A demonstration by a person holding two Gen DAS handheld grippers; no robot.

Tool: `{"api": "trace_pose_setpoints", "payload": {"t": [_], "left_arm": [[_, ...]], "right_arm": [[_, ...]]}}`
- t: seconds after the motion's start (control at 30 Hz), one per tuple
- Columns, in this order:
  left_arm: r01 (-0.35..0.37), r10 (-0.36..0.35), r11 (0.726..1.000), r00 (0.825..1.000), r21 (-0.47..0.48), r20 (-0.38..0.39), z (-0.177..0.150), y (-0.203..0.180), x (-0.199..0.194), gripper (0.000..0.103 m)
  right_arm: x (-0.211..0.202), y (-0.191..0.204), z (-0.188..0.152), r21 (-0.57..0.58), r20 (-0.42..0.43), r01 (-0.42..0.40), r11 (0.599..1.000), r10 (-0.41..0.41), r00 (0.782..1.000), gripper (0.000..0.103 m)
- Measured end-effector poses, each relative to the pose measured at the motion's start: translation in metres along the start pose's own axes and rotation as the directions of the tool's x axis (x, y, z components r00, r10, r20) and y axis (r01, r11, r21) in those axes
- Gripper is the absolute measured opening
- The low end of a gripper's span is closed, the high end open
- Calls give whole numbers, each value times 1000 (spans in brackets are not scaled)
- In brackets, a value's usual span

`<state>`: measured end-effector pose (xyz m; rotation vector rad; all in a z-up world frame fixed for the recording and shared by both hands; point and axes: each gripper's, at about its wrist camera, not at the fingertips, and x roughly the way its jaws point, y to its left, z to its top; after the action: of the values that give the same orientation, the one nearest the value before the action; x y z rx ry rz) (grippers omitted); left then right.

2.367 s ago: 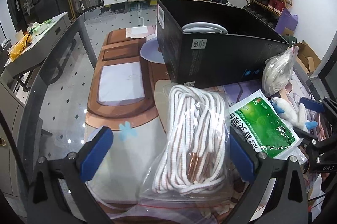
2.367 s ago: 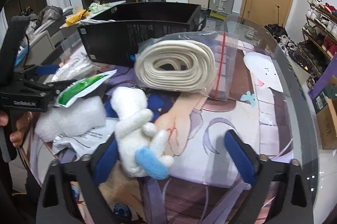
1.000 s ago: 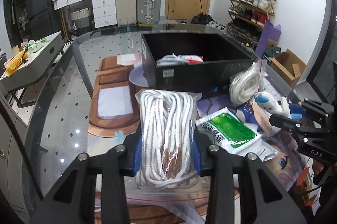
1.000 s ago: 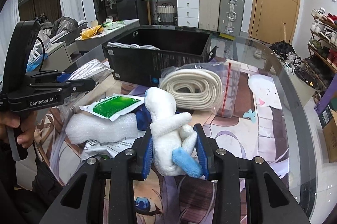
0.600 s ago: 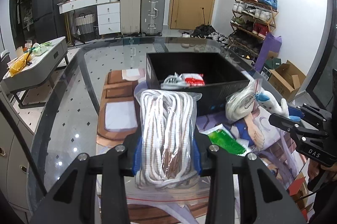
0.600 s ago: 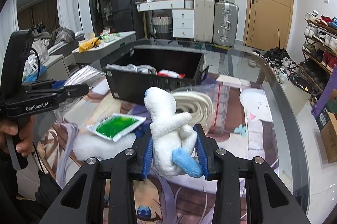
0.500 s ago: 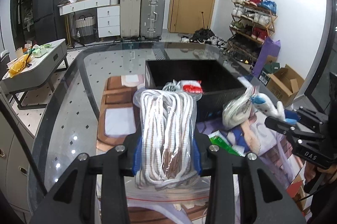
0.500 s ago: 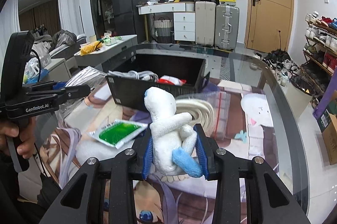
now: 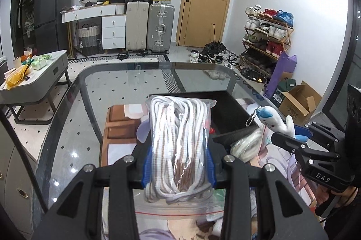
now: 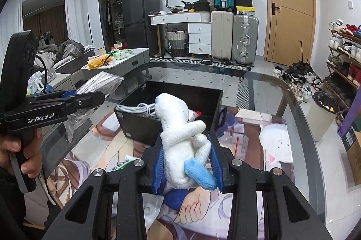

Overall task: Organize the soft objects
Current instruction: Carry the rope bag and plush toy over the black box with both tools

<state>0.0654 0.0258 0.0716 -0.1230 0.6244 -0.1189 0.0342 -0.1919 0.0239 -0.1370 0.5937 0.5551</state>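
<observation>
— The fingers (image 9: 212, 163) on the left gripper (image 9: 178, 164), what are they doing?
— Clamped on a bagged rope coil (image 9: 179, 145), held above the worktop (image 9: 126, 79), short of the black box (image 10: 167, 93).
— And the right gripper (image 10: 187, 163)?
— Squeezing a white plush toy (image 10: 180, 138), also before that box.

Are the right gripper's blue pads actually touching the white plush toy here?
Touching. The right wrist view shows the right gripper closed on the white plush toy, both blue pads pressing into its body with no gap on either side.
</observation>
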Motion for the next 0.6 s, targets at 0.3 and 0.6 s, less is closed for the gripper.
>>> {"api": "trace_pose_setpoints", "payload": {"t": [0.3, 0.6], "left_arm": [[12, -12, 1000, 1000, 14, 6, 16, -2, 13, 36], [16, -16, 1000, 1000, 25, -21, 29, -4, 40, 36]], "right_arm": [[11, 1, 18, -3, 5, -5, 1000, 5, 1000, 36], [32, 0, 32, -5, -9, -18, 1000, 18, 1000, 36]]}}
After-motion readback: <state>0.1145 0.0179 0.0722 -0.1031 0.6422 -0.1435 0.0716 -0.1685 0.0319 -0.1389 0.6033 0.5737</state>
